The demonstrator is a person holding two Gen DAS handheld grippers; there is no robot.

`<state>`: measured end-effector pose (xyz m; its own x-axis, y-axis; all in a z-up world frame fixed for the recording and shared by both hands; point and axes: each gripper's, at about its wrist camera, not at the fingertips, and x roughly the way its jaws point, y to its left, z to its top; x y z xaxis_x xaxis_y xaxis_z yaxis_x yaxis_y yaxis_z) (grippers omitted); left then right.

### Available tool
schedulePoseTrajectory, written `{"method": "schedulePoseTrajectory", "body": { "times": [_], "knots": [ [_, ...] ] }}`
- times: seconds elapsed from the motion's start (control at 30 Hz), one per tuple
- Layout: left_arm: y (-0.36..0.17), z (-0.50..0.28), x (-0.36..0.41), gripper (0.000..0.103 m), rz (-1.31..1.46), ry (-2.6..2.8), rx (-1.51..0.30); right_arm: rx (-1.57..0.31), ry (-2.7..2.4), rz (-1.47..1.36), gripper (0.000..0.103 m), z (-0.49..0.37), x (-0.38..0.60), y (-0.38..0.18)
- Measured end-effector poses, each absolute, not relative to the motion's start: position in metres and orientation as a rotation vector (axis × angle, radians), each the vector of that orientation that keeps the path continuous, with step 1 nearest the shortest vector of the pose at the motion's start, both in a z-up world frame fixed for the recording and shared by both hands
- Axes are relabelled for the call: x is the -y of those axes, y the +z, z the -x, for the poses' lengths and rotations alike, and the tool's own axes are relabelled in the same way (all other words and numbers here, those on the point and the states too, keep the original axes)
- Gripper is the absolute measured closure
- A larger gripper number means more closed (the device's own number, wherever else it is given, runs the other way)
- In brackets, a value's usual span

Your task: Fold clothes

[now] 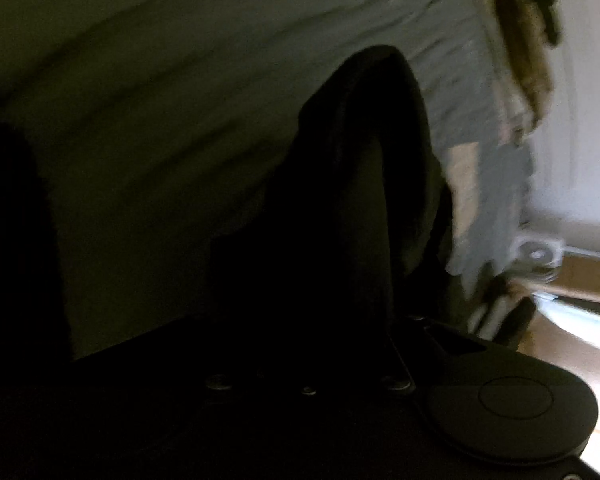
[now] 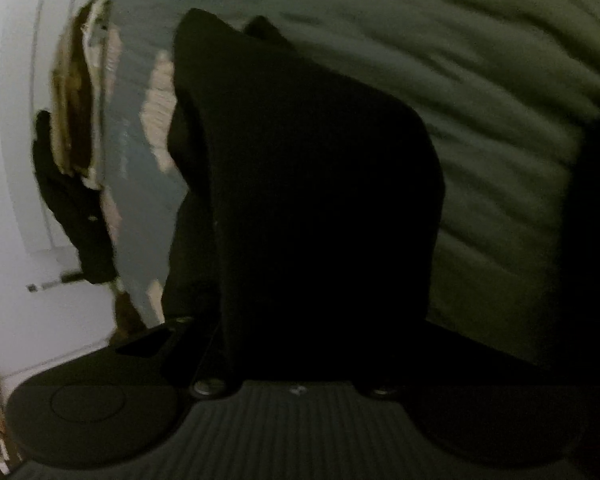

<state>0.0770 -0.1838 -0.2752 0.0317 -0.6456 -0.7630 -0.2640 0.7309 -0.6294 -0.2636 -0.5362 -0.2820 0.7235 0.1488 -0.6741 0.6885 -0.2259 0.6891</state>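
A black garment [image 1: 360, 160] stands up in a dark fold straight ahead of my left gripper [image 1: 380, 264] and covers its fingers; the gripper looks shut on this cloth. In the right wrist view the same black garment [image 2: 300, 160] drapes over my right gripper [image 2: 300, 280], which also looks shut on it with its fingertips hidden. Both views are dim and blurred. Behind the garment spreads a wrinkled grey-green cloth [image 1: 180, 100], which appears again as the grey-green cloth [image 2: 500, 100] at the right.
A person stands close by, with brown hair [image 1: 528, 48] and a grey-blue top [image 2: 140, 160]. Brown hair [image 2: 72, 120] shows at the left too. A white wall [image 2: 12, 160] and a strip of wooden floor [image 1: 580, 280] lie beyond.
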Motion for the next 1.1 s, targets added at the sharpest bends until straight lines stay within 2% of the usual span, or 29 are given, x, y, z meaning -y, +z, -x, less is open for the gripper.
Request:
{"method": "schedulePoseTrajectory", "body": {
  "times": [0.03,0.07,0.1,0.13,0.17,0.2,0.23,0.27,0.37,0.5,0.6,0.7,0.87,1.1],
  "knots": [
    [-0.278,-0.079,0.185,0.082,0.734,-0.356,-1.569,-0.695,-0.581,-1.758,0.081,0.264,0.533,-0.288],
    [-0.281,-0.081,0.186,0.079,0.704,-0.368,-1.585,-0.736,-0.578,-1.761,0.073,0.264,0.532,-0.294],
    [-0.284,-0.083,0.188,0.067,0.673,-0.381,-1.601,-0.768,-0.568,-1.750,0.063,0.264,0.531,-0.297],
    [-0.285,-0.085,0.189,0.055,0.638,-0.397,-1.611,-0.789,-0.549,-1.720,0.058,0.264,0.529,-0.294],
    [-0.274,-0.082,0.187,0.050,0.573,-0.441,-1.585,-0.803,-0.526,-1.681,0.047,0.267,0.527,-0.288],
    [-0.263,-0.080,0.185,0.036,0.508,-0.485,-1.558,-0.809,-0.502,-1.631,0.035,0.273,0.524,-0.278],
    [-0.251,-0.078,0.184,0.026,0.443,-0.527,-1.529,-0.819,-0.488,-1.580,0.029,0.275,0.522,-0.268],
    [-0.240,-0.075,0.182,0.026,0.379,-0.568,-1.499,-0.836,-0.476,-1.519,0.021,0.279,0.520,-0.255],
    [-0.208,-0.070,0.177,0.025,0.199,-0.666,-1.400,-0.868,-0.417,-1.350,0.018,0.295,0.516,-0.216],
    [-0.168,-0.057,0.165,0.020,0.004,-0.703,-1.214,-0.861,-0.373,-1.171,0.017,0.309,0.530,-0.173],
    [-0.180,-0.050,0.185,0.014,-0.053,-0.796,-1.209,-0.821,-0.351,-1.022,0.015,0.299,0.538,-0.142],
    [-0.191,-0.042,0.206,0.014,-0.111,-0.888,-1.201,-0.833,-0.282,-0.876,0.015,0.277,0.533,-0.129],
    [-0.211,-0.030,0.240,0.015,-0.208,-1.040,-1.183,-0.847,-0.051,-0.798,0.014,0.189,0.504,-0.150],
    [-0.236,-0.026,0.279,0.018,-0.329,-1.192,-1.136,-0.905,0.100,-0.827,0.014,0.080,0.482,-0.218]
  ]
}}
